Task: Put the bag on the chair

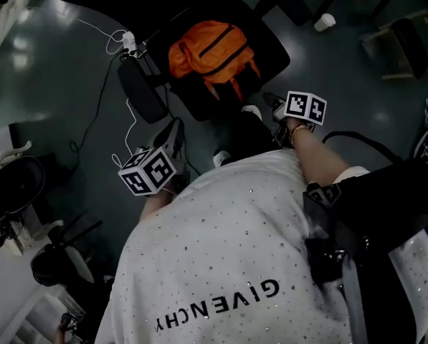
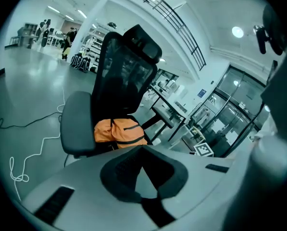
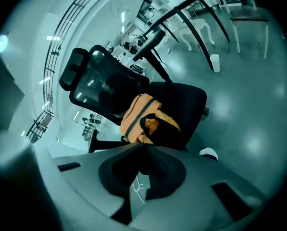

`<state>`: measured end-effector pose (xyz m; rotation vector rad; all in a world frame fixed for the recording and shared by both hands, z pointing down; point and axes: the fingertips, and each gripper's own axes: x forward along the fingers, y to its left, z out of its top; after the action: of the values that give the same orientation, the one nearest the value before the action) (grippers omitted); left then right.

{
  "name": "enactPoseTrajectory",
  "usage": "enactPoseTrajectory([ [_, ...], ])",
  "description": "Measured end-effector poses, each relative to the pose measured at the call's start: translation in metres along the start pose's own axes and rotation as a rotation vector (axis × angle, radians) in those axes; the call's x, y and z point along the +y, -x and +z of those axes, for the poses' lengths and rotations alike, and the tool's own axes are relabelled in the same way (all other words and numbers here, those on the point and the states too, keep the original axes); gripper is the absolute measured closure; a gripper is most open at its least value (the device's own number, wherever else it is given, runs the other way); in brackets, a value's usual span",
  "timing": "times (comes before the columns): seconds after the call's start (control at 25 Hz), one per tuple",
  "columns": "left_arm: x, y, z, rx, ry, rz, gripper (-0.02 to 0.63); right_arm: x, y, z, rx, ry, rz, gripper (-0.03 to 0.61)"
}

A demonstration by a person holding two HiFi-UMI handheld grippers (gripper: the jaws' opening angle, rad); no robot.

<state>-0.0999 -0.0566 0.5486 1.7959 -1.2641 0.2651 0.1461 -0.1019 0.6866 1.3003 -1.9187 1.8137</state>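
Note:
An orange bag (image 1: pixel 210 49) with black straps lies on the seat of a black office chair (image 1: pixel 271 41). In the left gripper view the bag (image 2: pixel 119 131) rests against the chair's mesh back (image 2: pixel 124 76). The right gripper view shows the bag (image 3: pixel 143 117) leaning on the chair's seat (image 3: pixel 189 100). My left gripper (image 1: pixel 174 136) is held back near the chair's armrest (image 1: pixel 142 90), apart from the bag. My right gripper (image 1: pixel 271 100) hovers just in front of the seat. Both the left gripper (image 2: pixel 143 148) and the right gripper (image 3: pixel 143 146) have jaws together with nothing in them.
A white cable (image 1: pixel 131 124) runs over the grey floor left of the chair to a plug block (image 1: pixel 127 41). A white cup (image 1: pixel 325 21) and other chairs (image 1: pixel 407 45) stand at the far right. Dark equipment (image 1: pixel 16 185) crowds the left. Shoes (image 1: pixel 251 111) stand before the chair.

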Motion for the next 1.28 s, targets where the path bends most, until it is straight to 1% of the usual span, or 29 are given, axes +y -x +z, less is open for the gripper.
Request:
enactPoseTrajectory([
  [0.12,0.002,0.022,0.011,-0.055,0.000,-0.020,0.612,0.037,0.012,0.003,-0.046,0.040,0.051,0.575],
  [0.24,0.000,0.037,0.029,-0.139,0.011,-0.046,0.612,0.082,0.022,0.015,-0.127,0.073,0.137,0.575],
  [0.44,-0.011,0.081,0.060,-0.285,-0.058,-0.092,0.612,0.158,0.057,0.023,-0.237,0.135,0.281,0.575],
  [0.52,-0.015,0.105,0.074,-0.336,-0.099,-0.125,0.612,0.188,0.075,0.029,-0.284,0.182,0.324,0.575],
  [0.56,-0.018,0.116,0.084,-0.367,-0.125,-0.147,0.612,0.205,0.083,0.036,-0.305,0.223,0.340,0.575],
  [0.64,-0.025,0.136,0.101,-0.421,-0.159,-0.191,0.612,0.236,0.101,0.045,-0.334,0.342,0.344,0.575],
  [0.76,-0.038,0.157,0.109,-0.462,-0.166,-0.244,0.612,0.268,0.127,0.042,-0.341,0.545,0.295,0.575],
  [0.84,-0.045,0.169,0.112,-0.486,-0.182,-0.256,0.612,0.284,0.137,0.039,-0.342,0.669,0.255,0.575],
  [0.92,-0.053,0.182,0.116,-0.514,-0.197,-0.263,0.612,0.301,0.145,0.039,-0.357,0.757,0.227,0.575],
  [1.0,-0.059,0.194,0.119,-0.546,-0.192,-0.272,0.612,0.322,0.153,0.037,-0.386,0.808,0.232,0.575],
  [1.12,-0.063,0.209,0.120,-0.594,-0.174,-0.289,0.612,0.348,0.162,0.028,-0.409,0.850,0.283,0.575],
  [1.2,-0.067,0.217,0.118,-0.616,-0.190,-0.299,0.612,0.356,0.167,0.023,-0.420,0.866,0.313,0.575],
  [1.28,-0.072,0.227,0.119,-0.633,-0.228,-0.290,0.612,0.365,0.171,0.024,-0.438,0.881,0.333,0.575],
])
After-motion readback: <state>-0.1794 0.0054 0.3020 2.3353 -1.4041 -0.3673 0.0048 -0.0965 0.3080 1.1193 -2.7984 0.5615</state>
